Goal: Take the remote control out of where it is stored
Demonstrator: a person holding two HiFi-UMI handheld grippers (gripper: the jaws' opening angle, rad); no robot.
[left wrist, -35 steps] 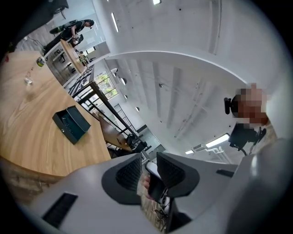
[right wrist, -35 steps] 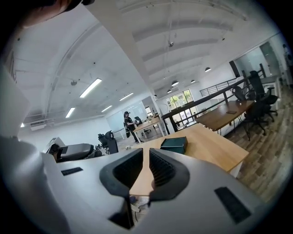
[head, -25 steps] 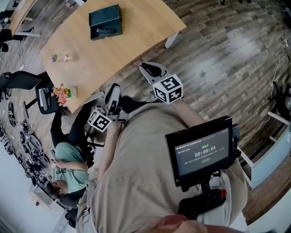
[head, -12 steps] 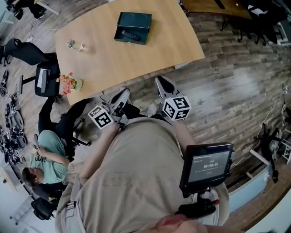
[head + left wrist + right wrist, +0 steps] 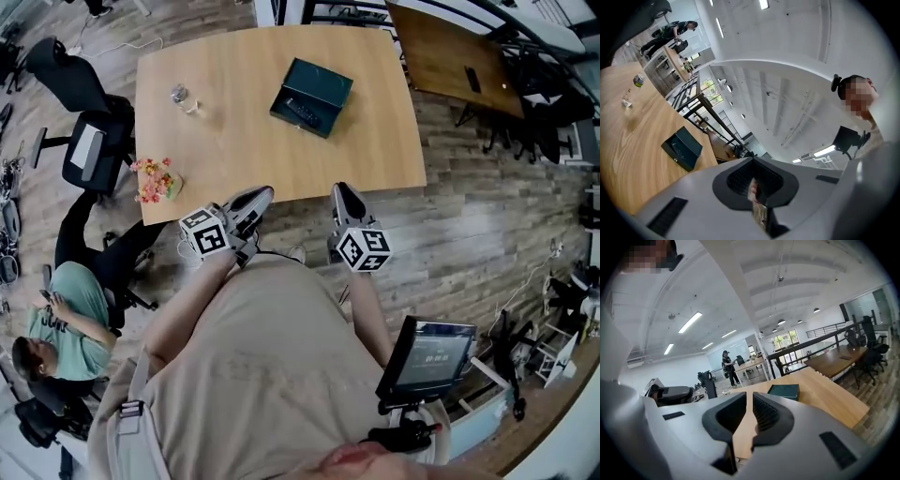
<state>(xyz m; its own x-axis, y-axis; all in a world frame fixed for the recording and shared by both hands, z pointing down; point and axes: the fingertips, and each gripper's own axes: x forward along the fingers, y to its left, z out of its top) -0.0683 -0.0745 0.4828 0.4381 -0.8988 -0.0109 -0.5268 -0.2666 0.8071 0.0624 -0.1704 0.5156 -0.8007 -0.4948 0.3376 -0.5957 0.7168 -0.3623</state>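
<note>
A dark green box [image 5: 311, 97] lies open on the wooden table [image 5: 234, 141], with the black remote control [image 5: 302, 111] inside it. My left gripper [image 5: 255, 196] and right gripper [image 5: 343, 193] are side by side at the table's near edge, well short of the box. Both are shut and hold nothing. In the left gripper view the box [image 5: 682, 148] sits ahead to the left of the shut left gripper [image 5: 753, 161]. In the right gripper view the box [image 5: 784, 391] lies beyond the shut right gripper [image 5: 749, 401].
A pot of flowers [image 5: 153, 180] stands at the table's near left corner, and a small bottle [image 5: 180, 94] is further back. Office chairs [image 5: 89, 150] stand left of the table. A seated person [image 5: 56, 328] is at lower left. A darker table [image 5: 459, 66] stands at the right.
The table and box have shifted toward the middle of the head view and come closer. Both grippers have moved forward to the table's near edge, still shut.
</note>
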